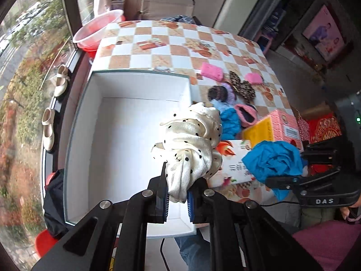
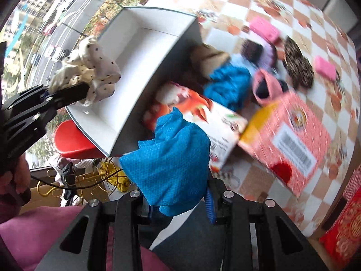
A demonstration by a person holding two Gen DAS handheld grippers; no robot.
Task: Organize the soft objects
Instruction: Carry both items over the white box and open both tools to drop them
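Note:
My left gripper (image 1: pixel 177 194) is shut on a cream polka-dot cloth (image 1: pixel 191 144) and holds it above the near right part of the open white box (image 1: pixel 126 122). My right gripper (image 2: pixel 180 203) is shut on a blue cloth (image 2: pixel 171 158) and holds it in the air by the box's near right corner. The right gripper (image 1: pixel 291 176) and its blue cloth (image 1: pixel 273 160) show at the right of the left wrist view. The left gripper with the cream cloth (image 2: pixel 90 72) shows over the box (image 2: pixel 135 72) in the right wrist view. More soft items lie on the checkered table (image 1: pixel 176 43): another blue cloth (image 1: pixel 230 119), pink sponges (image 1: pixel 212 71), a leopard-print piece (image 1: pixel 243 88).
Two cartons lie right of the box: a pink and yellow one (image 1: pixel 277 126) and a white printed one (image 1: pixel 234 164). A red basin (image 1: pixel 97 31) sits off the table's far left corner. Shoes (image 1: pixel 59 83) stand on the window sill. A red stool (image 2: pixel 74 140) stands below the box.

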